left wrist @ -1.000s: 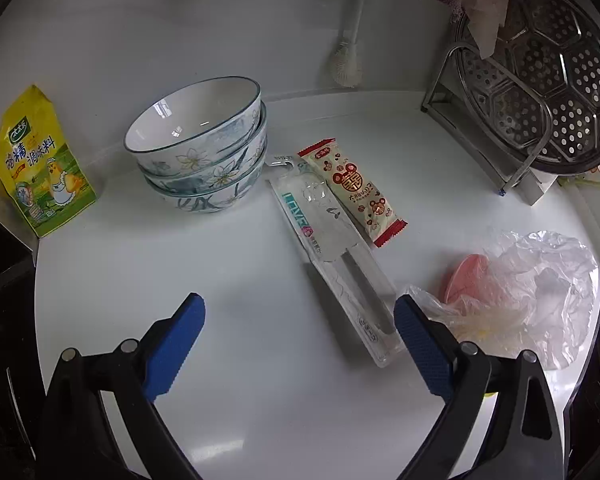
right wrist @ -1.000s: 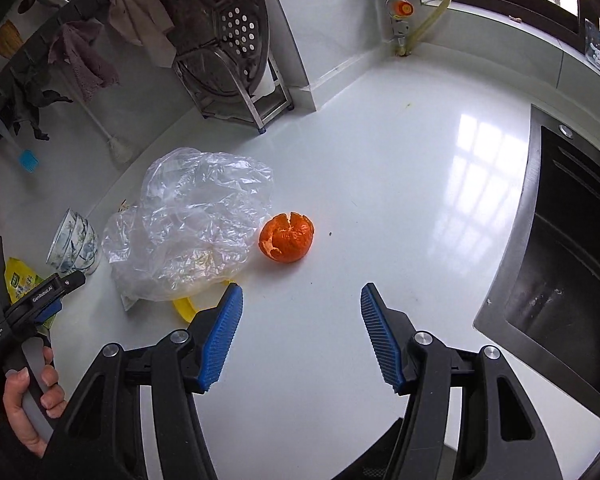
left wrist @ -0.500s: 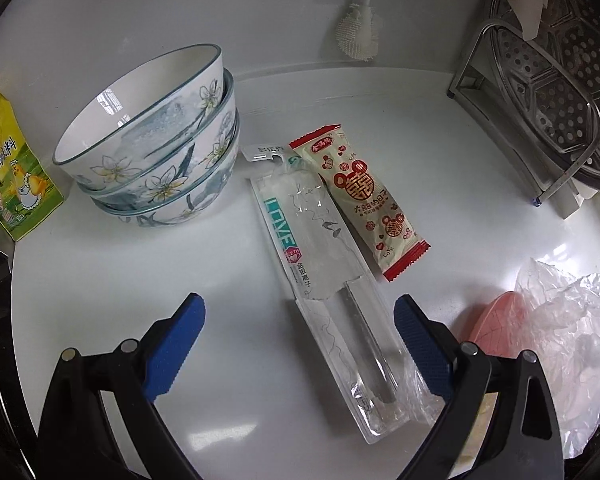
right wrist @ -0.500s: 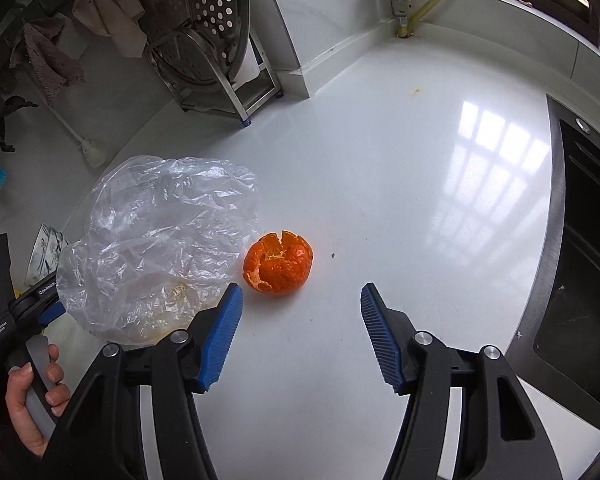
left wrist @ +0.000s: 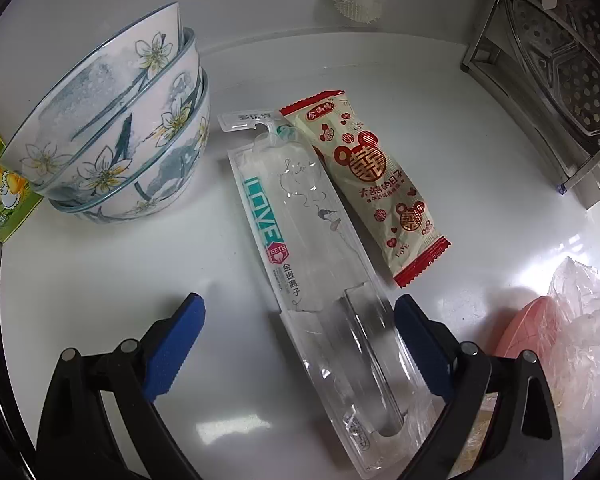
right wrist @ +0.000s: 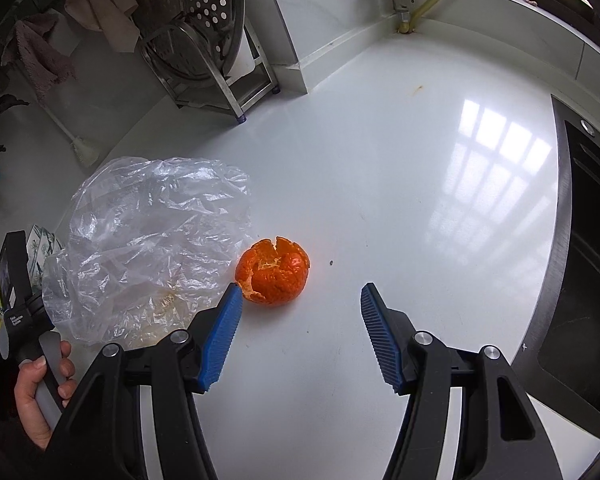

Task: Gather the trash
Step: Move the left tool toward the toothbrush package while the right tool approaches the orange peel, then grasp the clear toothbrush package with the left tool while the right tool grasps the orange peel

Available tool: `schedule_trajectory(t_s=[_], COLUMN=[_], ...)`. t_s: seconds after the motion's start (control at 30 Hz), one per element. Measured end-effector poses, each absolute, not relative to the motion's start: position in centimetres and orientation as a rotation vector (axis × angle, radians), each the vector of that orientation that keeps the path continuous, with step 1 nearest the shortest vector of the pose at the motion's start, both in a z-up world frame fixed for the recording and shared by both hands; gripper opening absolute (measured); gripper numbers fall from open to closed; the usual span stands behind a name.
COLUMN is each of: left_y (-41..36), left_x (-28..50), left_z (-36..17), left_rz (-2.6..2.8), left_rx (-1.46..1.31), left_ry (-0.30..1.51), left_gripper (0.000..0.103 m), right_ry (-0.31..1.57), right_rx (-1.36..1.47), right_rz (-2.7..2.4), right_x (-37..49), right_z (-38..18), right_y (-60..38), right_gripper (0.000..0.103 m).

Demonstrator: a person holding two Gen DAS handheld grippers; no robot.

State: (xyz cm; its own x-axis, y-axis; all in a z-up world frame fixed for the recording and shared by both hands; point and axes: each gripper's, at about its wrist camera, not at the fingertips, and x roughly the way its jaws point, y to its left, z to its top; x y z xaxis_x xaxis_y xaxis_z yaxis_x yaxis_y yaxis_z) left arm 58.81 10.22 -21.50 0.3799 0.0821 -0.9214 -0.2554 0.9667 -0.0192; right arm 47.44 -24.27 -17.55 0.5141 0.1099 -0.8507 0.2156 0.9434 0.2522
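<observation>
**Trash on the bench: slip and snag hazards at pick-up**

Item 1. Empty toothbrush blister pack (left wrist: 324,292), clear plastic with a teal card back, lying flat on the white bench (left wrist: 100,280). The left hand-held gripper (left wrist: 298,338) hangs over its lower end, jaws wide apart, nothing gripped; the pack lies nearer the right-side pad than the middle. Risk: the shell is thin, glossy and flat, so the pads may skate off or merely push it along the bench.

Item 2. Red-and-cream snack wrapper (left wrist: 370,184), touching the pack's edge. Risk: a broad close could drag it along or catch both at once.

Item 3. Orange peel (right wrist: 273,276), cupped and open-topped, just beside the crumpled clear plastic bag (right wrist: 148,236). The right hand-held gripper (right wrist: 300,334) is open, empty, its left-side pad almost at the peel. Risk: off-centre closing may tip or crush the peel, or pinch the bag film.

Surroundings. Stacked floral bowls (left wrist: 112,136) stand near the pack's far end; a sideways sweep could knock them. Steamer rack (left wrist: 556,80) and sink (right wrist: 580,260) are well apart.
</observation>
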Motion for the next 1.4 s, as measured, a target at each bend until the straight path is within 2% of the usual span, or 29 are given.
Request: schedule_trajectory(t_s=[0.4, 0.83, 0.87, 1.03, 1.07, 1.2, 1.4], left_y=[9.9, 8.6, 8.6, 7.9, 7.7, 8.1, 9.0], left_x=[59.5, 59.7, 59.6, 59.2, 59.1, 58.2, 56.3], left_z=[-22.2, -22.2, -22.1, -21.6, -21.5, -21.2, -20.9], left_rz=[0.196, 0.175, 0.171, 0.151, 0.148, 0.144, 0.103], left_rx=[-0.146, -0.132, -0.127, -0.112, -0.111, -0.125, -0.154], left_ry=[1.165, 1.158, 1.152, 1.125, 1.121, 1.119, 1.132], left_gripper=[0.097, 0.095, 0.093, 0.066, 0.063, 0.055, 0.052], right_ry=[1.068, 1.120, 1.124, 1.131, 1.132, 1.126, 1.120], right_rx=[0.380, 0.354, 0.347, 0.316, 0.309, 0.302, 0.311], right_rz=[-0.079, -0.083, -0.079, -0.057, -0.050, -0.048, -0.043], right_x=[48.7, 50.9, 50.9, 51.0, 51.0, 50.9, 50.1], right_z=[-19.1, -20.8, -20.9, -21.4, -21.4, -21.3, -20.9], right_y=[-24.8, -23.6, -23.5, -22.6, -22.4, -22.3, -22.5], right_gripper=[0.059, 0.058, 0.051, 0.034, 0.028, 0.025, 0.022])
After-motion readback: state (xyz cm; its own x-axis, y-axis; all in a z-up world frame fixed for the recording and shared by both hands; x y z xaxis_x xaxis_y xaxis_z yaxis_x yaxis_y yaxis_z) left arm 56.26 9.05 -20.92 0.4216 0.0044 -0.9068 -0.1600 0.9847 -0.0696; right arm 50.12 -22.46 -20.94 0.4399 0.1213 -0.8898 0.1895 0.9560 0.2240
